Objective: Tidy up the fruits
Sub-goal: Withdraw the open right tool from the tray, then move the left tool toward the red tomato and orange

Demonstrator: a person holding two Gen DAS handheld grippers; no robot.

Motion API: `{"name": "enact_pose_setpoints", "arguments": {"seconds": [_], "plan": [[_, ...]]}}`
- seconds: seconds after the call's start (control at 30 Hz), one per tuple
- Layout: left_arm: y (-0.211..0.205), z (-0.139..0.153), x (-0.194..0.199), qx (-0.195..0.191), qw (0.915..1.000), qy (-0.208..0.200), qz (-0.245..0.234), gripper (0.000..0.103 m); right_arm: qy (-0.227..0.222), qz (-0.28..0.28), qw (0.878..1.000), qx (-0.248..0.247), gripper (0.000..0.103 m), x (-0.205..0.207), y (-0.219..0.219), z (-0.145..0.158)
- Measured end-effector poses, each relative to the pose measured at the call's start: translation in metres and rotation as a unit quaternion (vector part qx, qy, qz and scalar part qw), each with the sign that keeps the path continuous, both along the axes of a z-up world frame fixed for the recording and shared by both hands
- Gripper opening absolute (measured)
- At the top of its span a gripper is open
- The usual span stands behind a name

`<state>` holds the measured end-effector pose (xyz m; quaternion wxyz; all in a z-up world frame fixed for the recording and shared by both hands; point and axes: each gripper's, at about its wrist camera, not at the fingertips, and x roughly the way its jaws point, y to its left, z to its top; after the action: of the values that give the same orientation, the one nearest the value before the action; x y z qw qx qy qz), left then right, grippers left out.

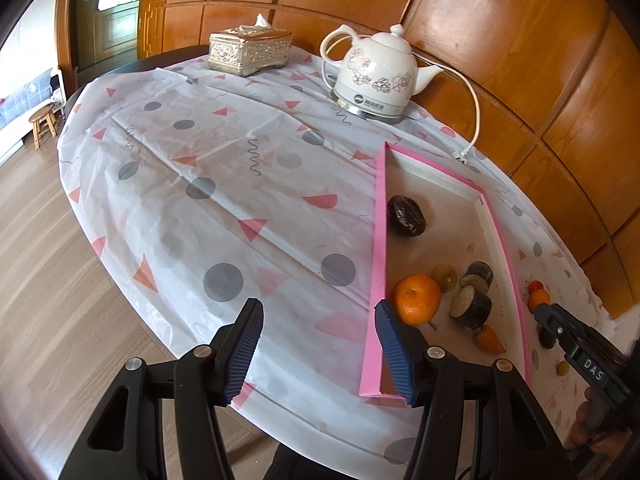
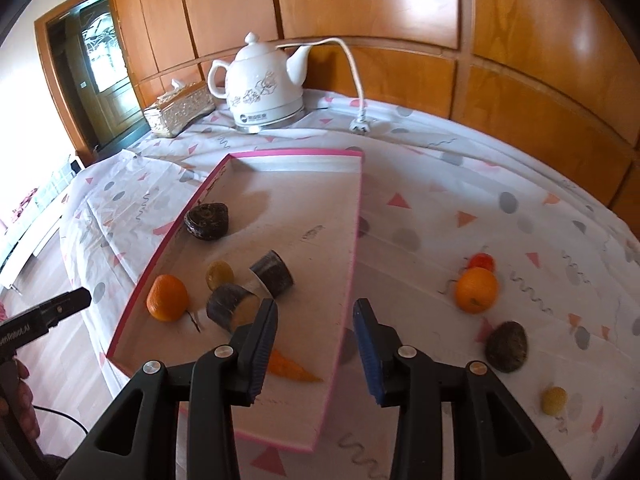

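2 blue-padded fingers of the left gripper stand apart over the patterned tablecloth in the left wrist view, with nothing between them; the right-hand pad overlaps the near left rim of the pink-edged tray. Inside the tray lie a dark round fruit toward the far end and, nearer, an orange, a small yellow-green fruit, 2 dark cut cylinders and a small carrot-shaped piece. Beyond the tray's right rim the right gripper reaches in from the lower right; from here I cannot tell how its jaws stand. Small fruits lie on the cloth beside it. A white kettle and a tissue box stand at the far side of the table.

In the right wrist view the right gripper has its jaws parted and empty, above the tray's near right edge, with the carrot-shaped piece lying on the tray floor just below the left finger. On the cloth to the right of the tray rest a second orange, touching a small red fruit behind it, a dark fruit and a small yellow fruit. The left gripper shows at the left edge.
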<state>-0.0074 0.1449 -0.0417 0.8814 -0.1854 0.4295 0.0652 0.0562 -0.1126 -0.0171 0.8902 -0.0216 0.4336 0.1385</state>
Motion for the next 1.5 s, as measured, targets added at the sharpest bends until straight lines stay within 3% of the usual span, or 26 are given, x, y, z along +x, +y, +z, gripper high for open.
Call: {"name": "enact_pose_setpoints", "arguments": {"seconds": [0.33,0.7,1.03,1.5], "plan": [[-0.015,0.01,-0.002,0.014,0.9994,-0.014,-0.027,0.059,-0.014,-0.052,0.999,-0.008,0.04,-0.027,-0.047,0.004],[-0.032,0.014,0.004,0.025,0.998,-0.015,-0.056,0.059,-0.016,-0.165,0.986,-0.012,0.04,-0.049,-0.136,0.001],[-0.041,0.012,0.01,0.034,0.9974,-0.008,-0.064,0.059,0.017,-0.296,0.955,-0.014,0.04,-0.077,-0.228,-0.024],[-0.099,0.028,0.03,0.057,0.9874,-0.016,-0.146,0.059,0.025,-0.438,0.899,-0.018,0.04,-0.108,-0.304,-0.044]]}}
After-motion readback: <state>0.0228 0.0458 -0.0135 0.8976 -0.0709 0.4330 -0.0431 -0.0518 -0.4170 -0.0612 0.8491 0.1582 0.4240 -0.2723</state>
